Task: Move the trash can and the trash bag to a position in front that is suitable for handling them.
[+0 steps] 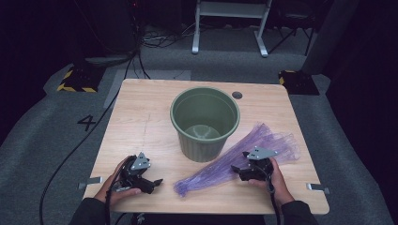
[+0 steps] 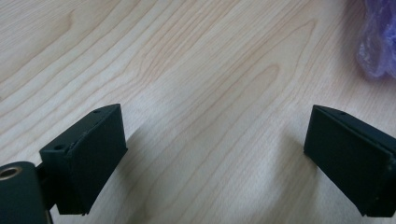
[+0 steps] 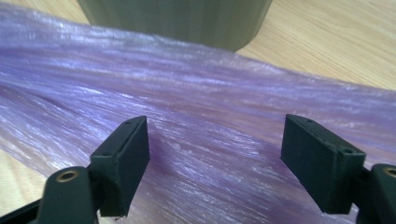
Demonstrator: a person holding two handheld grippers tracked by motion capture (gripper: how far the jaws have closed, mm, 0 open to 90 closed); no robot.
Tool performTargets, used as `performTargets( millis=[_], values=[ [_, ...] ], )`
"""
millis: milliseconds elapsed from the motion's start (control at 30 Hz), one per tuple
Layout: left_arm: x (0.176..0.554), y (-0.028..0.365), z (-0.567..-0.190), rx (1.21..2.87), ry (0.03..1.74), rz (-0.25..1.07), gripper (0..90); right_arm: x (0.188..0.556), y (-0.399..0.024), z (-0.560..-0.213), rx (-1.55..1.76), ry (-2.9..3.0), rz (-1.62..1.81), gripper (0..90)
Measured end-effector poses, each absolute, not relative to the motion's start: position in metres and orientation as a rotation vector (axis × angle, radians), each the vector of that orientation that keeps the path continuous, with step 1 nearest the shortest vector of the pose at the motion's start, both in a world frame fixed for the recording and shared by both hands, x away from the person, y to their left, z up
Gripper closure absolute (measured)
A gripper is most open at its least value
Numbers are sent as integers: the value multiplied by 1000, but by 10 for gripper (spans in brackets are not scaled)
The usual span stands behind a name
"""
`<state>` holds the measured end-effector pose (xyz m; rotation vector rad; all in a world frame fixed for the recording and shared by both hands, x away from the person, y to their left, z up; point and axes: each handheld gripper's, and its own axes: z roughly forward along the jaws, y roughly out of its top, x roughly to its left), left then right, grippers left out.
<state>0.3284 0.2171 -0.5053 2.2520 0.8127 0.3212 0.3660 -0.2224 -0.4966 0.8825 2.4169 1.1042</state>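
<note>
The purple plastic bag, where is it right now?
High view: the purple bag lies flat on the table's right half, beside the green bin, under the right gripper.

Dim room: grey carpet [image 1: 42,140], cables [image 1: 155,40], perhaps a white desk frame [image 1: 230,23] behind

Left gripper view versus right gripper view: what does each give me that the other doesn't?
Left gripper view: open jaws over bare wooden table, just the purple plastic bag's bunched end at the top right corner. Right gripper view: open jaws over the bag's spread pleats, with the green bin's base beyond. Both share the bag, the tabletop, and nothing gripped.
</note>
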Motion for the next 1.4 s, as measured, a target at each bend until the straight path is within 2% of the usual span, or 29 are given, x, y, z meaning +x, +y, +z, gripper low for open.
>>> performTargets(
  millis=[433,600,767,1167,1233,1400],
  values=[
    [336,211,-505,2252,830,328,44,381,-233,-501,966,2425,1099,440],
    [336,211,-505,2250,833,328,45,389,-247,-501,1019,2383,1093,567],
    [336,211,-505,2250,833,328,45,394,-257,-501,1054,2353,1086,633],
    [336,211,-505,2251,829,326,45,403,-290,-501,1180,2250,1040,604],
    [336,211,-505,2251,828,326,45,403,-293,-501,1196,2239,1036,568],
    [336,212,-505,2250,827,325,45,401,-295,-499,1204,2232,1038,406]
  ],
)
